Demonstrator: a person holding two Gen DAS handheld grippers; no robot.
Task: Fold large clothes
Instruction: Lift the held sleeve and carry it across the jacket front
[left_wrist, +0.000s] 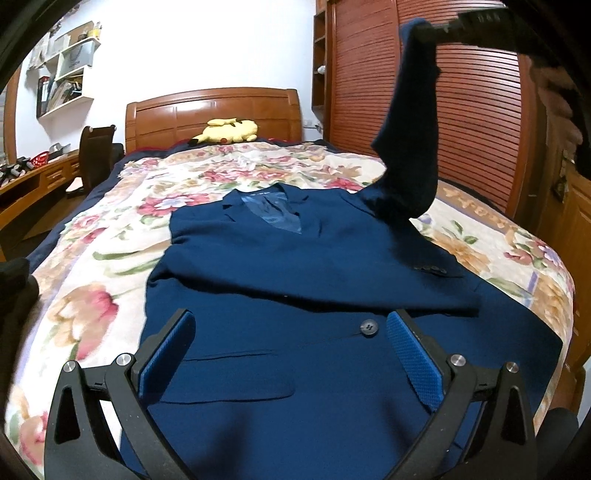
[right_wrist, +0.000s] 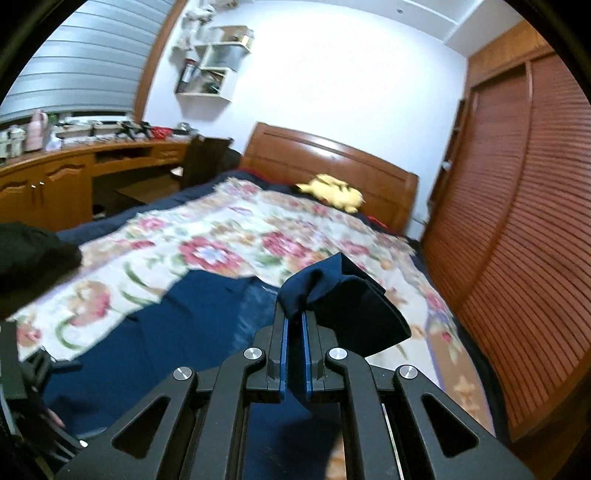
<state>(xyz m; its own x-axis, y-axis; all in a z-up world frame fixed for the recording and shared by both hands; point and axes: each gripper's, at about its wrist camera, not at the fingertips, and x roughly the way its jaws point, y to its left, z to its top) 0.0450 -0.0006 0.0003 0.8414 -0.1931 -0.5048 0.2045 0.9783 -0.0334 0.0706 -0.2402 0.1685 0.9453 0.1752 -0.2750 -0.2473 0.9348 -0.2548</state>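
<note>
Wall shelf unit (left_wrist: 68, 70) (white, open cubbies): books, papers, small items inside, too blurred to ID singly. Same unit (right_wrist: 210, 70) in R wrist view. Open niches beside wardrobe (left_wrist: 320, 55): one pale object, unclear.

R gripper (right_wrist: 294, 317): jaws nearly fully closed, pinching a bunched fold of the jacket sleeve (right_wrist: 343, 295) between blue pads (right_wrist: 283, 350). Points slightly below level, toward headboard (right_wrist: 332, 162). In L wrist view R gripper (left_wrist: 439, 31) sits high at top right, sleeve (left_wrist: 406, 140) hanging from it in a long drape down to the jacket shoulder.

L gripper (left_wrist: 291, 332): jaws wide apart, nothing between pads (left_wrist: 413, 354); angled down over jacket front, just above the cloth, contact not discernible.

Navy suit jacket (left_wrist: 295, 280): flat on bed, front up, collar toward headboard, other sleeve folded across chest w/ cuff buttons (left_wrist: 430, 269) showing. Matte woven wool-type cloth; lighter shiny blue lining (left_wrist: 273, 214) at neck; dark round front button (left_wrist: 368, 327); flap pocket (left_wrist: 236, 376).

Bedspread (left_wrist: 110, 236): cream, floral print, red/pink blooms, soft. Yellow plush toy (left_wrist: 229, 131) by glossy wood headboard. Wardrobe doors (left_wrist: 472, 110): red-brown slatted wood. Desk (right_wrist: 74, 166) in wood, cluttered top.
</note>
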